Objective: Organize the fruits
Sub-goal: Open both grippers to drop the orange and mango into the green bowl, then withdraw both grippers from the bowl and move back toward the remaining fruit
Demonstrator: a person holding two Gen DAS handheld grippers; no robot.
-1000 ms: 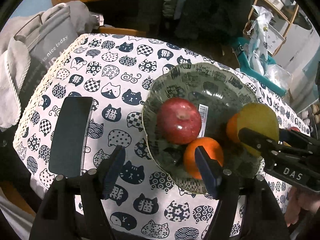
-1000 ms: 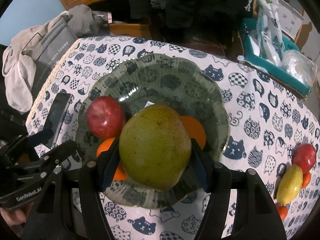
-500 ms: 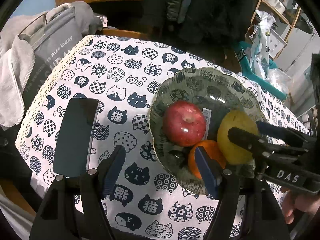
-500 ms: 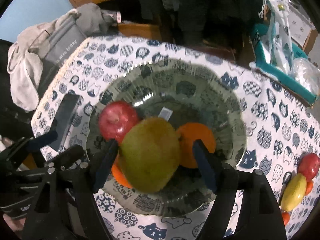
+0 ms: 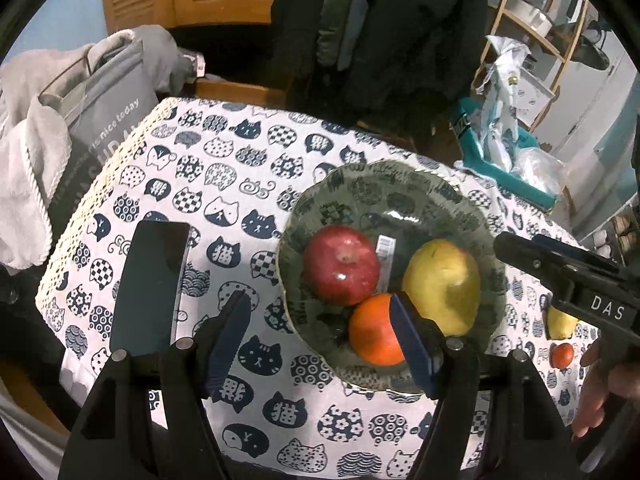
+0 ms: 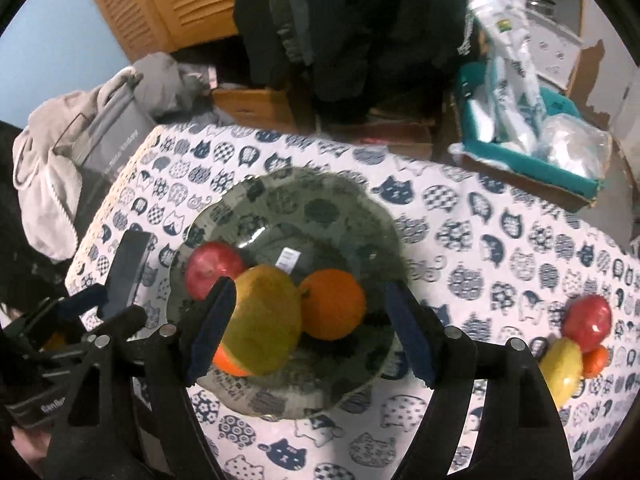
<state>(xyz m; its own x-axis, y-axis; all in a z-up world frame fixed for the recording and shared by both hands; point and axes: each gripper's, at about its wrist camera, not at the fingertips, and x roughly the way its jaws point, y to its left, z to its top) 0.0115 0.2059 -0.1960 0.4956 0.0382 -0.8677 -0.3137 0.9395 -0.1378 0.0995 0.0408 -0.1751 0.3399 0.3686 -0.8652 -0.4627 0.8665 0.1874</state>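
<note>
Looking down at fruit sitting in a glass plate (image 5: 384, 184).
Left view: left gripper (image 5: 320, 336) hanging partly open, holding nothing, apple (image 5: 341, 265), pear (image 5: 442, 286), orange (image 5: 372, 330) lying close together. Right view: right gripper (image 6: 308, 330) gaping wide, gripping nothing, hovering over pear (image 6: 264, 320).

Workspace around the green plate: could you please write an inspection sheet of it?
Surface: table under a cat-print cloth.
Job's things: green plate holds a red apple, a yellow-green pear and two oranges; another apple, pear and a small orange lie on the cloth.
Clutter: dark phone beside the plate.
Grippers: left gripper open, empty; right gripper open, pear free between its fingers.
Cables: nothing seen.
Surroundings: grey bag, teal crate, wooden shelf.
</note>
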